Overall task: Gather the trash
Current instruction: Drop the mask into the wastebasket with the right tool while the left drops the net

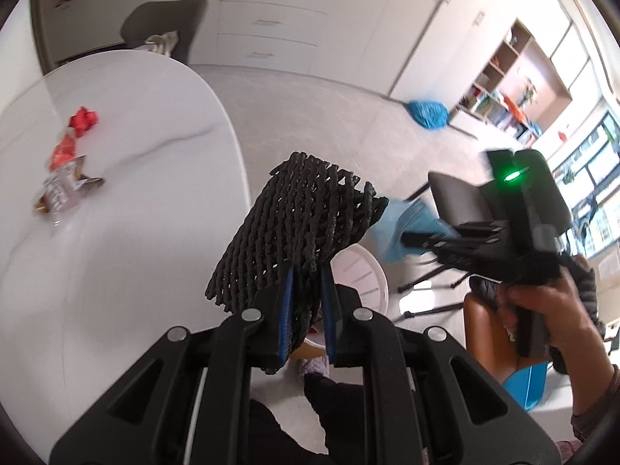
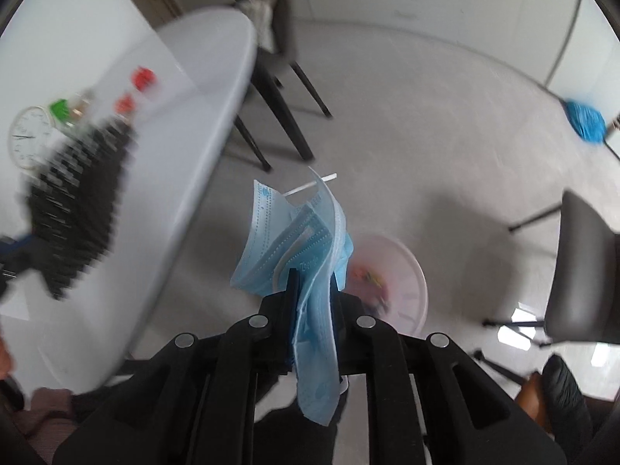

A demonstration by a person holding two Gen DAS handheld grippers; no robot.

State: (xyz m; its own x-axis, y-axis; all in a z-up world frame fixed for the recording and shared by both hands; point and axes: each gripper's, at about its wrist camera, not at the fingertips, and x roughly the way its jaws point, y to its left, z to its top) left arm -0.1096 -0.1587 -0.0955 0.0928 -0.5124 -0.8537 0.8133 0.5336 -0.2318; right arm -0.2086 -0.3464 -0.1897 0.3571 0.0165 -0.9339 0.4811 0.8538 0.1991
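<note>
Right wrist view: the blue face mask (image 2: 310, 255) is clamped in the right gripper (image 2: 314, 298), the white bin (image 2: 416, 283) just below-right; black foam netting (image 1: 298, 228) is pinched by the left gripper (image 1: 306, 310), the bin (image 1: 368, 275) directly beneath.

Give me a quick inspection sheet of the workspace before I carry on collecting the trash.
Surface: white table, mostly bare.
Job's things: black foam net and blue face mask held over the floor; white bin on the floor below, some trash already inside.
Clutter: red wrappers and a packet on the table; clock too.
Grippers: left gripper shut on the net; right gripper shut on the mask.
Cables: nothing seen.
Surroundings: grey chair, blue bag, cabinets.
</note>
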